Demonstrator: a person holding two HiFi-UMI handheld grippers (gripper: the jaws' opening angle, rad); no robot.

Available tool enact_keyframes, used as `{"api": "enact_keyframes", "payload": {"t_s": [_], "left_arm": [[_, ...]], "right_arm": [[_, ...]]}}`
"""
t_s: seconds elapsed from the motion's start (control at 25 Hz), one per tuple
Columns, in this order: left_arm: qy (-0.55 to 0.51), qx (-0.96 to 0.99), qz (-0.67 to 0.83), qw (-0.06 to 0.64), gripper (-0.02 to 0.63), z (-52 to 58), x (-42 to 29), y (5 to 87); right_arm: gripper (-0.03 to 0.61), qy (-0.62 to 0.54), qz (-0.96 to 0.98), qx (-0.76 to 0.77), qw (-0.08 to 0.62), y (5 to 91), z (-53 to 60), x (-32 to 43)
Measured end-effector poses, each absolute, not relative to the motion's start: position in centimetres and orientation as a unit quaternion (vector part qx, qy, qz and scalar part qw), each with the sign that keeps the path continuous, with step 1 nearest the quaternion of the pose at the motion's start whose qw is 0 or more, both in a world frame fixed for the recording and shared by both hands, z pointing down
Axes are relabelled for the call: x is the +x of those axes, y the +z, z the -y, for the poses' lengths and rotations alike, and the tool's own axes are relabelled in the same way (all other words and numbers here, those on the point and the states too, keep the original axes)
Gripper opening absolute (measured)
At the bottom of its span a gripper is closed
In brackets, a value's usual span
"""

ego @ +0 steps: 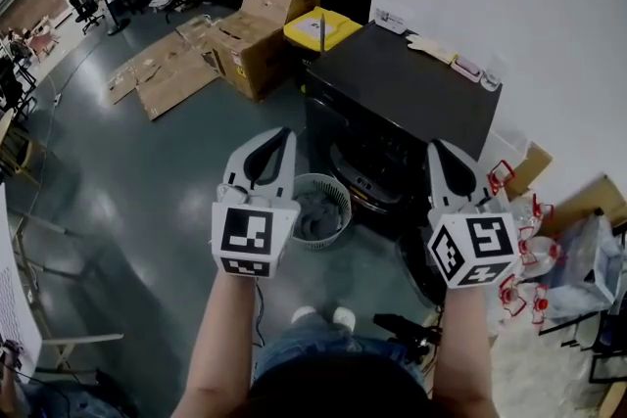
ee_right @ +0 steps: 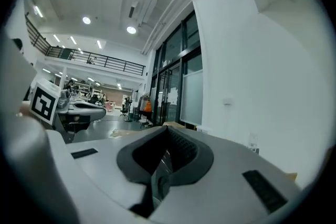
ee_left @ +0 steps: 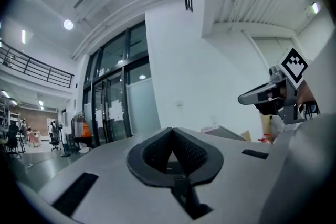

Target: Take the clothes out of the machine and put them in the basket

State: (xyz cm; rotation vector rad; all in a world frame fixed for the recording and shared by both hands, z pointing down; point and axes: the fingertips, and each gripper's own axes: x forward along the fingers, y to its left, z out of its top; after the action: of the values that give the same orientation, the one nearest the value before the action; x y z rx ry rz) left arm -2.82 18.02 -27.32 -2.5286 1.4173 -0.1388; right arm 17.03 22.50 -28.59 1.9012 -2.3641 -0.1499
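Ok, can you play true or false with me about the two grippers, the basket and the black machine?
1. The left gripper and the right gripper are both shut and hold nothing. True.
2. The basket is empty. False: grey clothes lie in it.
3. The machine is white. False: it is black.
4. Cardboard boxes stand on the floor near the machine. True.
5. The basket sits on top of the machine. False: it stands on the floor, right by the machine's front.
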Motion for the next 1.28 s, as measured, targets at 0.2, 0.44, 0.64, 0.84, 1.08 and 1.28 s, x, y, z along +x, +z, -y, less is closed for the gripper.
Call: {"api": "enact_keyframes", "payload": {"t_s": [0.2, 0.44, 0.64, 0.84, 1.08, 1.28], "left_arm": [[-0.009, -0.857, -0.493, 0.146, 0.003, -18.1, -4.5, -31.2], [0.013, -0.856, -0.494, 0.151, 0.003, -18.3, -5.2, -33.3], [0.001, -0.861, -0.481, 0.165, 0.003, -18.7, -4.5, -33.3], [0.003, -0.865, -0.467, 0.181, 0.003, -18.9, -3.5, -34.1], [-0.004, -0.863, -0.471, 0.182, 0.003, -19.4, -4.0, -34.0], [-0.002, -0.862, -0.471, 0.186, 0.003, -19.8, -4.1, -34.4]], "right_arm": [[-0.009, -0.132, 0.768, 0.622, 0.081, -32.1, -23.9, 15.2], [-0.009, -0.164, 0.755, 0.63, 0.08, -34.4, -25.8, 15.1], [-0.009, -0.17, 0.748, 0.635, 0.093, -34.4, -26.3, 15.8], [-0.009, -0.172, 0.744, 0.638, 0.098, -34.4, -26.6, 16.1], [-0.009, -0.17, 0.742, 0.641, 0.095, -34.2, -27.0, 16.1], [-0.009, -0.171, 0.742, 0.641, 0.097, -34.2, -27.3, 16.1]]}}
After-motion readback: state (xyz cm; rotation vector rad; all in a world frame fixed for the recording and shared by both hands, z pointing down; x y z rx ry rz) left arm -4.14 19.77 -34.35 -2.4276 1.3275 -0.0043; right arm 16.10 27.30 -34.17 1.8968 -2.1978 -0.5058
